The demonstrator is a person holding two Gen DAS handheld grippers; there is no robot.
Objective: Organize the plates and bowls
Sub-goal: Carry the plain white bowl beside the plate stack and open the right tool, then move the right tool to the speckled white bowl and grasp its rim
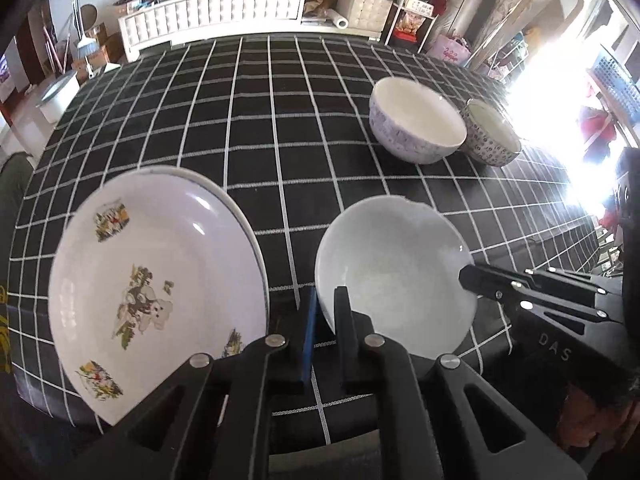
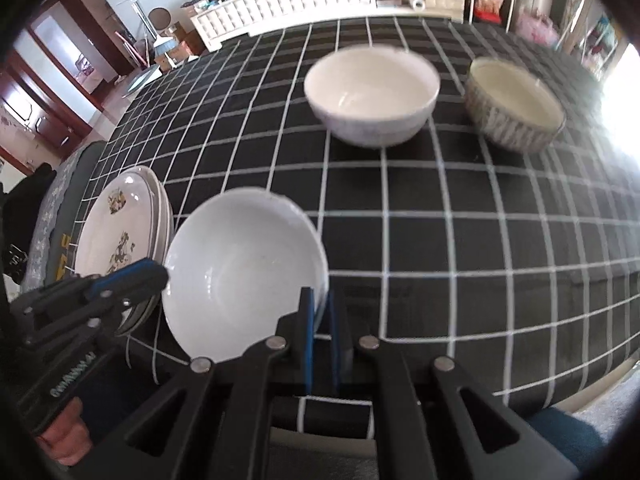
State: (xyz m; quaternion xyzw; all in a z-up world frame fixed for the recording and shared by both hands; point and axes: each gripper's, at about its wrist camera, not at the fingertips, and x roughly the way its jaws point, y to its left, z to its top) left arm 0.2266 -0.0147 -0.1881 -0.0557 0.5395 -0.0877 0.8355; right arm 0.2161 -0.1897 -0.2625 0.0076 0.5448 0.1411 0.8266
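Note:
A plain white bowl [image 1: 392, 276] [image 2: 240, 268] is gripped at two opposite spots of its rim. My left gripper [image 1: 328, 292] [image 2: 162, 274] is shut on the rim nearest the plates. My right gripper [image 2: 320, 294] [image 1: 466, 276] is shut on the opposite rim, with the thin wall between its blue pads. Just left of the bowl lies a stack of white plates [image 1: 160, 272] [image 2: 116, 224] printed with small pictures. Two patterned bowls, a larger one [image 1: 416, 124] [image 2: 372, 96] and a smaller one [image 1: 492, 132] [image 2: 516, 104], stand side by side farther back on the right.
Everything rests on a table with a black cloth with a white grid [image 1: 280, 140] [image 2: 460, 240]. The stack of plates sits close to the table's left edge. Beyond the far edge stands a long white cabinet [image 1: 212, 12] with household clutter on top.

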